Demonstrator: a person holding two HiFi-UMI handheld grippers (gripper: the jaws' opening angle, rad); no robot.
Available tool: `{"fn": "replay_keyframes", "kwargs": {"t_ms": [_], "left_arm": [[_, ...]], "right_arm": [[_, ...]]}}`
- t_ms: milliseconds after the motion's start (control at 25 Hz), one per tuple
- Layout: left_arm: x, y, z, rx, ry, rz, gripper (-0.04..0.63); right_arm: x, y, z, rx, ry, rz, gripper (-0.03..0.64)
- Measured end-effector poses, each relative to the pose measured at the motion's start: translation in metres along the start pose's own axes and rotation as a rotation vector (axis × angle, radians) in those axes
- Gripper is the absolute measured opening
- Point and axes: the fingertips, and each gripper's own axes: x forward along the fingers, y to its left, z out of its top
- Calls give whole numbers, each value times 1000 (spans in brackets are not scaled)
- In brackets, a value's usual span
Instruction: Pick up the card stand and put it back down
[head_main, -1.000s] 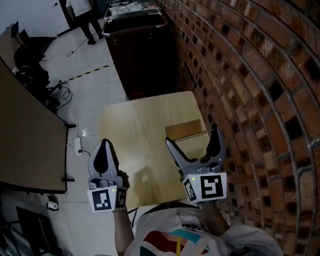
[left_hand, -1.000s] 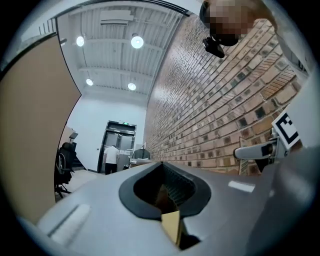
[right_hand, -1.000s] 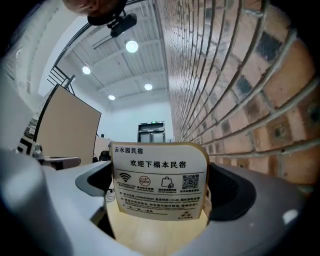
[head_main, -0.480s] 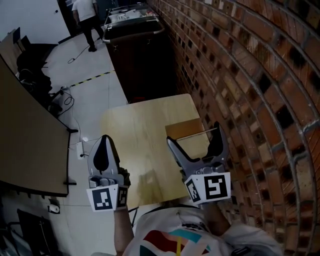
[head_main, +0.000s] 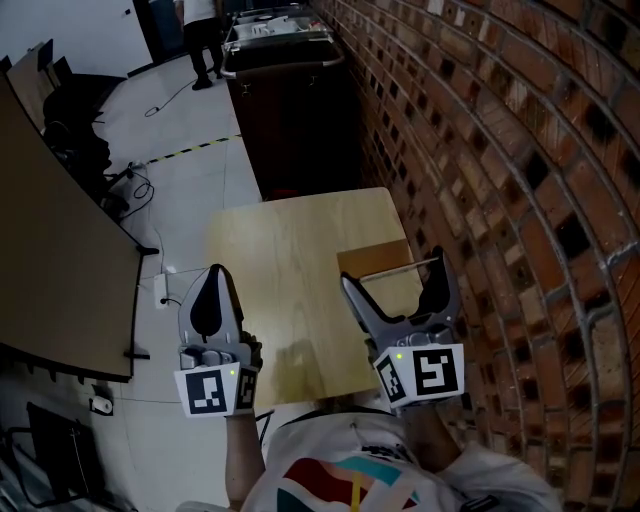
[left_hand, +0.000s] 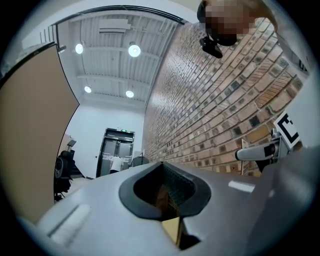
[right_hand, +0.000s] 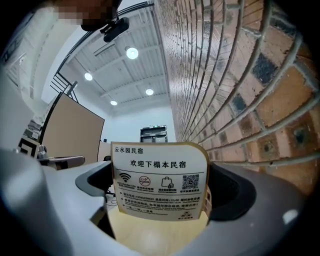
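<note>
**Head view.** The left gripper (head_main: 214, 282) sits at the lower left with its jaws drawn together into one narrow point. It holds nothing and hangs over the left edge of the wooden table (head_main: 285, 250). The right gripper (head_main: 395, 275), at the lower right, has its jaws spread wide. One jaw stands on each side of the card stand (head_main: 372, 257), which rests on the table's right side close to the brick wall (head_main: 500, 150). The card shows edge-on as a thin pale line running from one jaw to the other above its brown base. In the top left a person (head_main: 203, 30) stands on the pale floor beside a dark trolley (head_main: 280, 45). A brown partition (head_main: 55, 270) fills the left edge.

**Left gripper view.** The left gripper (left_hand: 165, 192) fills the bottom of the frame, jaws closed on each other. Only a small slit between them shows a bit of the wooden table (left_hand: 172, 231). The brick wall (left_hand: 215, 100) runs up the right half, round ceiling lights (left_hand: 134, 49) sit at the top, and the right gripper (left_hand: 265, 150) shows at the right edge.

**Right gripper view.** The right gripper (right_hand: 159, 200) is open wide, and the card stand (right_hand: 159, 182) stands upright between its jaws at centre frame. Its printed white face points at the camera. Each side edge lies just beside a jaw pad, but contact cannot be told. The tabletop (right_hand: 155, 235) shows below it.
</note>
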Motion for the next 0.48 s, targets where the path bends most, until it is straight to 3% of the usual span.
{"fn": "replay_keyframes", "kwargs": {"t_ms": [280, 480], "left_arm": [[-4, -7, 3, 22, -4, -25, 6], [-3, -7, -6, -5, 22, -14, 5]], "right_arm": [[-3, 5, 0, -4, 1, 8, 573], [-2, 4, -3, -5, 8, 14, 574]]}}
